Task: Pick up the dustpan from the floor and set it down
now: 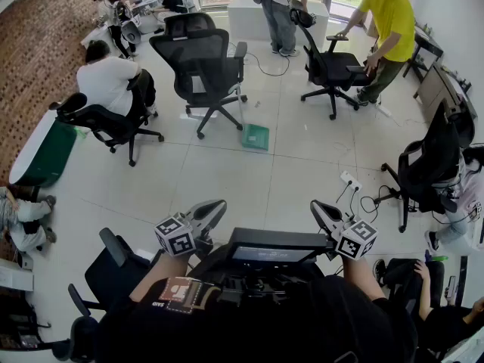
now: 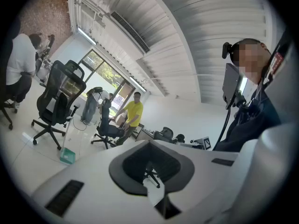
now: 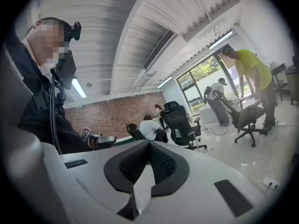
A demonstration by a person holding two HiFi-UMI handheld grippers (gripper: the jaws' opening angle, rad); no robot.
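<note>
The green dustpan [image 1: 255, 136] lies on the white tiled floor in the middle of the room, its long pale handle [image 1: 242, 109] rising beside a black office chair [image 1: 203, 65]. It shows small in the left gripper view as the dustpan [image 2: 67, 156], far off. Both grippers are held close to the person's body, well short of it. The left gripper [image 1: 209, 213] [image 2: 149, 143] is shut with nothing between its jaws. The right gripper [image 1: 325, 216] [image 3: 149, 142] also has its jaws together and holds nothing. The right gripper view does not show the dustpan.
Black office chairs [image 1: 330, 66] [image 1: 106, 119] stand around the floor. Several people sit or stand at the far side, one in a yellow shirt [image 1: 389, 13]. A power strip with cables [image 1: 349, 180] lies to the right. A green-sided table [image 1: 44, 151] is at the left.
</note>
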